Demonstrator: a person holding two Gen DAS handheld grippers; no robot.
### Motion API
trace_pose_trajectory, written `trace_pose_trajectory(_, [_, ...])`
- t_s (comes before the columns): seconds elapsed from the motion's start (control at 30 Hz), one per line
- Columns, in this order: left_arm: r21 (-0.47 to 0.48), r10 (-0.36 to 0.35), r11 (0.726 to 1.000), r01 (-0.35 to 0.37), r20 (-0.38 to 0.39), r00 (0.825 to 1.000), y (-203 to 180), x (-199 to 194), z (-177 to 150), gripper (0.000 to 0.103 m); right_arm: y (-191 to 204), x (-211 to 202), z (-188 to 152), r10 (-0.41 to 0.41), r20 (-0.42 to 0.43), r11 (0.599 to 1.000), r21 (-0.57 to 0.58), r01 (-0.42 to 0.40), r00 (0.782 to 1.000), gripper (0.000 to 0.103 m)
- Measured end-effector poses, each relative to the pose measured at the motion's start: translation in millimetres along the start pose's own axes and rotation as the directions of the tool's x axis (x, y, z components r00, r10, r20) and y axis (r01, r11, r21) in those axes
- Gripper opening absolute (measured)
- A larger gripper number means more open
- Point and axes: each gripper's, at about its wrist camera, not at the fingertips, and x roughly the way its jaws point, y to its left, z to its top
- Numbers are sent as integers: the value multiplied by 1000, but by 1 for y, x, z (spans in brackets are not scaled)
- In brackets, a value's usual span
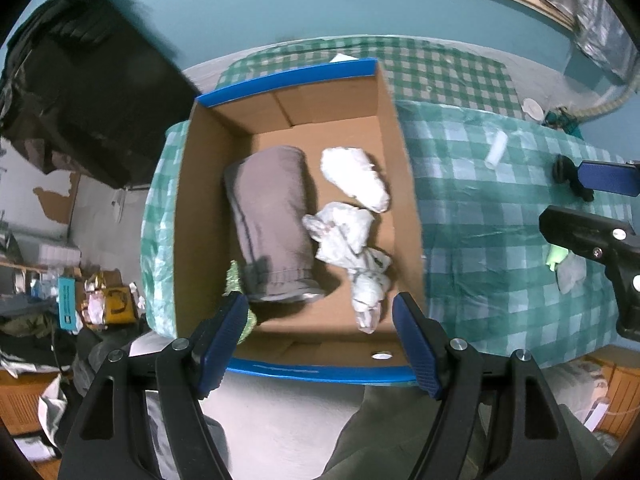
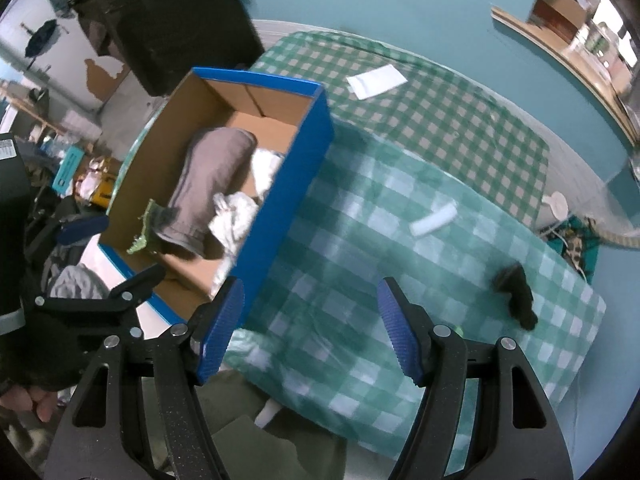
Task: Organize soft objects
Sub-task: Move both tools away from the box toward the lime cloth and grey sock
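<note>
Where a green-and-white checked cloth [image 1: 480, 208] covers the surface, an open cardboard box [image 1: 192, 208] with blue outer walls sits at its left part. Inside the box lie a rolled grey garment [image 1: 272, 216], a white fluffy item [image 1: 354, 176] beside it, and a crumpled white cloth [image 1: 352, 248] touching the grey roll's right side. A small green piece [image 1: 234, 280] pokes out at the grey roll's near end, by the box's left wall.

The left gripper [image 1: 320, 344] hangs over the near edge of the box, pointing steeply down, its blue fingers [image 1: 222, 344] spread wide with nothing between them. The right gripper [image 2: 310, 332] is over the checked cloth just right of the box, fingers also wide apart and empty.

On the cloth outside the box, a dark soft object [image 2: 516, 296] lies to the right of the right gripper, a small white roll [image 2: 434, 220] lies farther back, and a flat white paper [image 2: 376, 80] lies near the far edge.
</note>
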Motion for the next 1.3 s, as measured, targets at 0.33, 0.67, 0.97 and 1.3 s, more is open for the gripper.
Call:
trace_pose_trajectory(0.33, [93,-11,996,10,10,1000,-41,-4,8,76,-50,-11,-31,-34,-5,993,109,35,999,70])
trace_pose_trajectory(0.67, [182,-27,983,26,3,1000,-81,-1,14,76,-101,-13,-60,-61,-16,975,215,63,998,71])
trace_pose_trajectory(0.97, [259,-41,965,47,-29,999,-117,11,16,77,-150,-5,-94,-73,-40,946,313,82,997,73])
trace_pose_trajectory(1.3, [317,-76,944,92,-61,995,-156,27,18,77,-173,26,-121,-27,-72,923,381,52,997,74])
